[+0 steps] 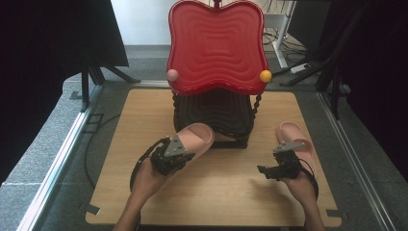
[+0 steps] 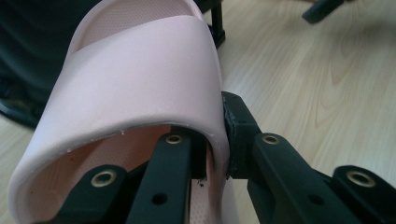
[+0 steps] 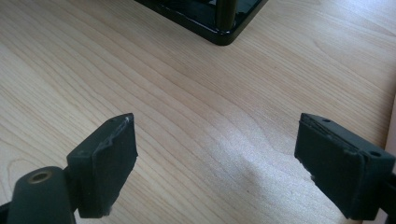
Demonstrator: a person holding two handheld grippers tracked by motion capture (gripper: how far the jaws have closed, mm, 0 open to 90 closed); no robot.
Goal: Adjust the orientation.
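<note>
Left gripper view: left gripper (image 2: pixel 217 154) is clamped on the strap edge of a pink slipper (image 2: pixel 140 88), one jaw inside it, near the rack (image 1: pixel 216 115) at the tabletop's (image 1: pixel 144 120) middle. Right gripper (image 3: pixel 215 163) gapes empty. Two slippers; second slipper (image 1: pixel 296 139) by the right edge, heel hidden.

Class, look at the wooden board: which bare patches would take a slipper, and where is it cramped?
Free: the board left of the black rack, the stretch between the left gripper and the open right gripper, and the near edge. Cramped: around the rack, where the held slipper sits, and by the second slipper.
</note>
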